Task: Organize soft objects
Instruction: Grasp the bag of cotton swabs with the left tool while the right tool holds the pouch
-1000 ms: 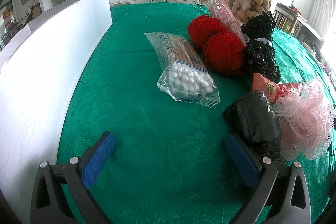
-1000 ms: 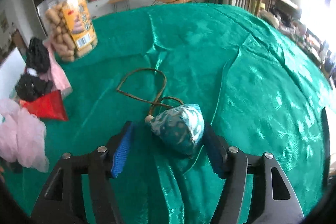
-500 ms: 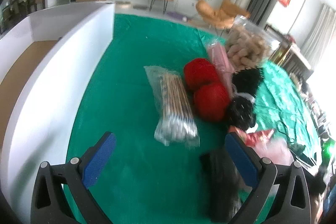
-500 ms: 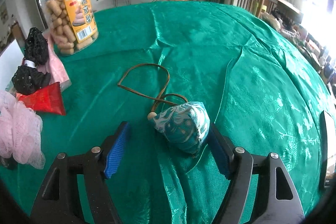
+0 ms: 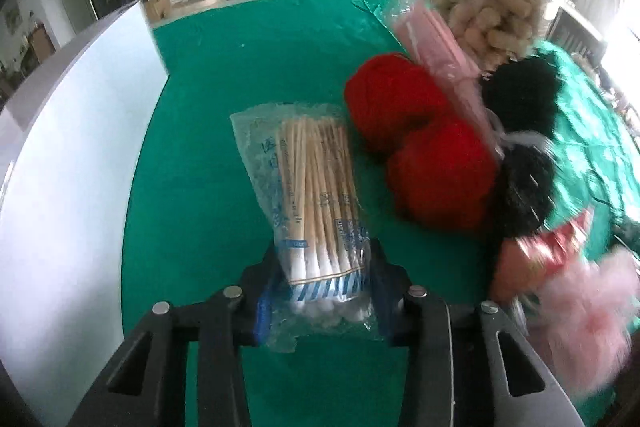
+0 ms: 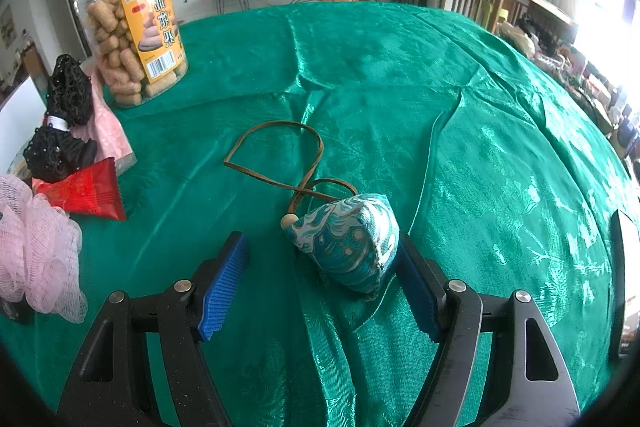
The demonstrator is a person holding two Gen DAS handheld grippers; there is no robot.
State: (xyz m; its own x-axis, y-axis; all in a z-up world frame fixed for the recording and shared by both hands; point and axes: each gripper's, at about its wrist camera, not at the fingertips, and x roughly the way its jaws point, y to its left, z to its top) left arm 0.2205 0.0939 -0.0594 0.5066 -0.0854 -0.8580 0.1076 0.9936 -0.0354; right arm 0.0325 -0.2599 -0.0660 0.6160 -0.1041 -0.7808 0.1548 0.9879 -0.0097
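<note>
Closing from wide apart, left gripper (image 5: 318, 297) now clamps the clear cotton-swab bag (image 5: 310, 211); next, lift toward the white box (image 5: 68, 163) at frame left. Right gripper (image 6: 320, 281) stands apart around a teal patterned pouch (image 6: 350, 241).

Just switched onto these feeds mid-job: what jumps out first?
The left gripper is shut on a clear bag of cotton swabs, with two red yarn balls just to its right. The right gripper stands open around a teal patterned pouch on the green cloth; only its right pad looks to touch it.
</note>
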